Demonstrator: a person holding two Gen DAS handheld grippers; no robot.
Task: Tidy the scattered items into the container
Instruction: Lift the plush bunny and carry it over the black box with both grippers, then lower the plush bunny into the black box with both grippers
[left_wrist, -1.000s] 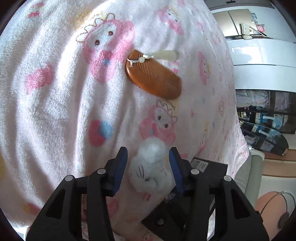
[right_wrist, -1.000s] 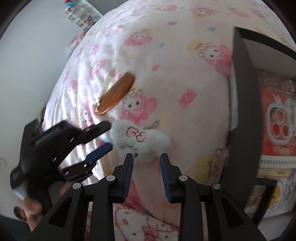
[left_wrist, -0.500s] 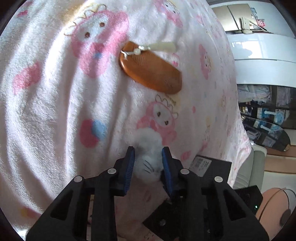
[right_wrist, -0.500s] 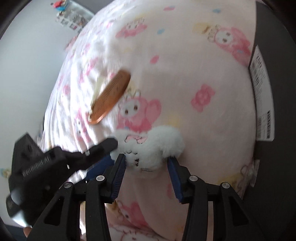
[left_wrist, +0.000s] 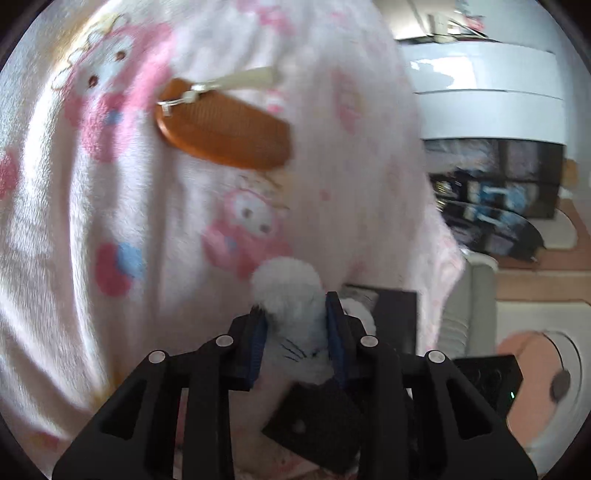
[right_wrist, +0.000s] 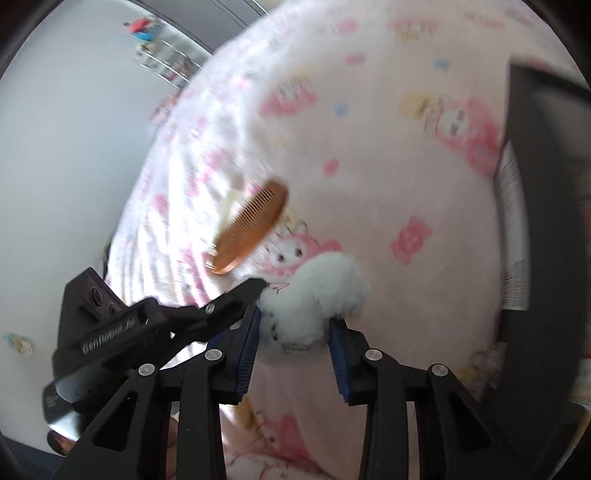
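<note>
Both views are smeared, so we cannot read the face on the small white fluffy plush toy (left_wrist: 291, 295). Our left gripper (left_wrist: 295, 332) and right gripper (right_wrist: 293, 332) are both closing, blue pads pressing the toy between them. The black box-shaped container (right_wrist: 546, 236) stands right of the right gripper, cut off, its contents unclear. The orange wooden comb (left_wrist: 225, 133) lies ahead on the pink cartoon-print blanket (left_wrist: 92, 203).

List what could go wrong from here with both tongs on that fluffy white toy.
1. Both the left tongs and right tongs are closing on the same plush toy; pulling apart could tear or drop it.
2. The left tongs cross close beside the right ones and could collide.
3. The comb lies nearby on the blanket and could be knocked.
</note>
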